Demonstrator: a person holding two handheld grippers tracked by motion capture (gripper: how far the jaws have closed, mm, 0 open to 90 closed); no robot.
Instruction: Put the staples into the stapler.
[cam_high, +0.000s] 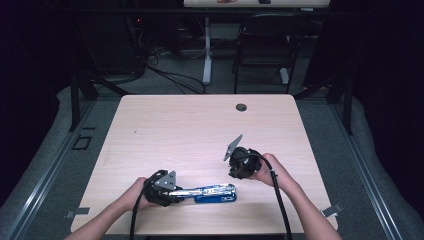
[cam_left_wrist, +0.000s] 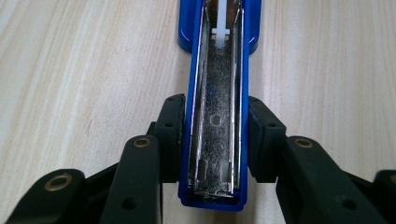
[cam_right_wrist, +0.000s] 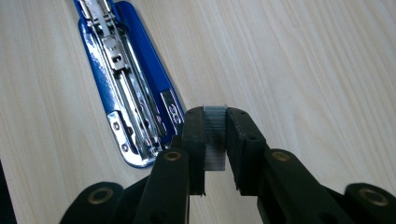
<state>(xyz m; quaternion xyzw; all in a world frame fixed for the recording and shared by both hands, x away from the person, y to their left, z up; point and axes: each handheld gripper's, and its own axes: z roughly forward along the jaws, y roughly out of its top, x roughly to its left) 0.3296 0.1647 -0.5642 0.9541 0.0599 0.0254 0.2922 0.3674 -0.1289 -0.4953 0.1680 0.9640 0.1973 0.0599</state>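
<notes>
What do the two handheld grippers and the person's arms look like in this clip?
Both the left gripper and the right gripper are black, each topped by a grey three-cornered plate and trailing a black cable. Up close, the blocky black fingers sit on links with brass-coloured pivot rings. The forearms are bare, with no sleeves or gloves in view.

Blue stapler (cam_left_wrist: 212, 116), opened, metal staple channel exposed, white pusher at far end; lay on pale wood-grain worktop (cam_left_wrist: 79, 70). Left tool (cam_left_wrist: 214, 140) clamped both its sides.
</notes>
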